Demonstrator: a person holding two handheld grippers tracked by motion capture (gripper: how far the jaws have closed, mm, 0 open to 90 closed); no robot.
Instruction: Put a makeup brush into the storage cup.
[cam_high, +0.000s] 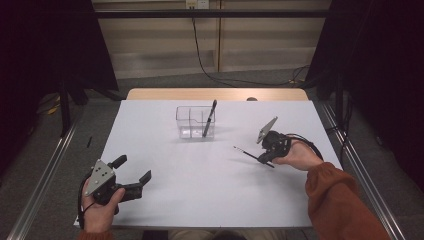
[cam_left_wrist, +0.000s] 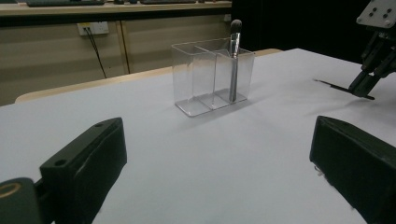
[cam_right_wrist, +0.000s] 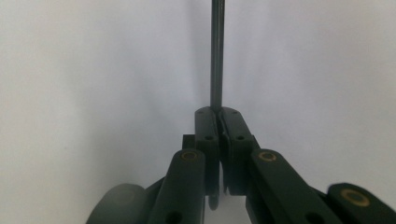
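Right hand-held gripper (cam_high: 266, 156) pinches a thin brush (cam_high: 248, 153) near one end, low over the counter (cam_high: 200, 190), right of the clear holder (cam_high: 195, 122). Light, stiff, slick: it may swivel, so a mid-handle grip looks safer. Left hand-held gripper (cam_high: 134, 170) sits spread, empty.

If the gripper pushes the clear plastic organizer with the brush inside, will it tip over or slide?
The clear organizer looks thin-walled and probably light, so a low push would likely slide it on the smooth white table. It is taller than it is deep, and the makeup brush leans above its rim, so a high push might tip it. Its clear walls may feel slippery to the jaws.
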